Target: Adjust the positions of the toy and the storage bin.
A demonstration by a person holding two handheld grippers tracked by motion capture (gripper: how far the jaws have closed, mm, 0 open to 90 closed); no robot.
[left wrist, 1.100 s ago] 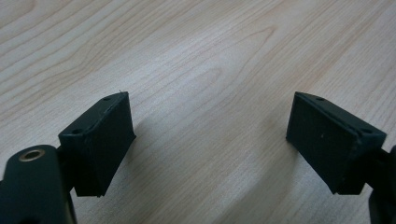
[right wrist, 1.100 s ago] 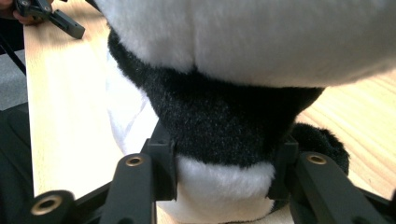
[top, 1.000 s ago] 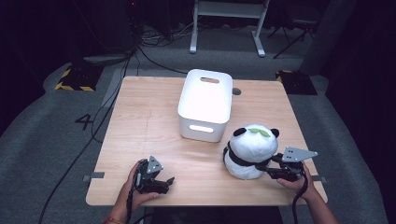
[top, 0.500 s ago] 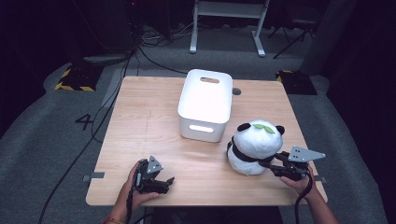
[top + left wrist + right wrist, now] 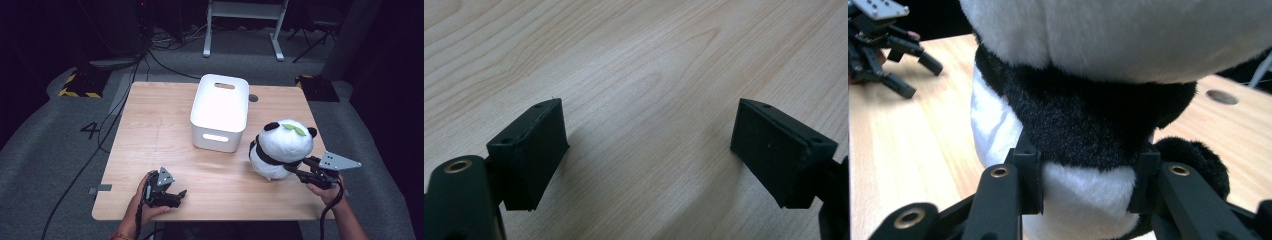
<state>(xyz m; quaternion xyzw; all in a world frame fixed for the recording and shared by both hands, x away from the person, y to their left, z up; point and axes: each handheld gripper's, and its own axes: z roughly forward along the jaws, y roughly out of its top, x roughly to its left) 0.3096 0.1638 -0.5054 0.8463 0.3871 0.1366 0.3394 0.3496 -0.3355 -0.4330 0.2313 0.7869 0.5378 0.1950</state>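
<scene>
The right gripper point(image 5: 1083, 182) is clenched on the plush panda point(image 5: 1108, 100), its two black jaws pressed into either side of the soft body just where the black band meets the white belly. That low, mid-body hold likely keeps the toy from flopping over when it is carried. In the high view the panda point(image 5: 280, 150) sits near the right edge of the tabletop point(image 5: 160, 135), toward the near right corner, with the right gripper point(image 5: 296, 172) reaching in from the side, held by the person's right hand point(image 5: 325, 190). Just beside the toy, toward the middle of the tabletop, stands an open white bin point(image 5: 220, 112) with handle cutouts, close enough that it looks like the intended destination; the panda is outside it.

The left gripper point(image 5: 649, 145) is released, its jaws spread wide over bare wood with nothing between them. It rests by the near left edge of the tabletop point(image 5: 176, 196), well apart from the toy, probably parked so that it stays out of the way.
</scene>
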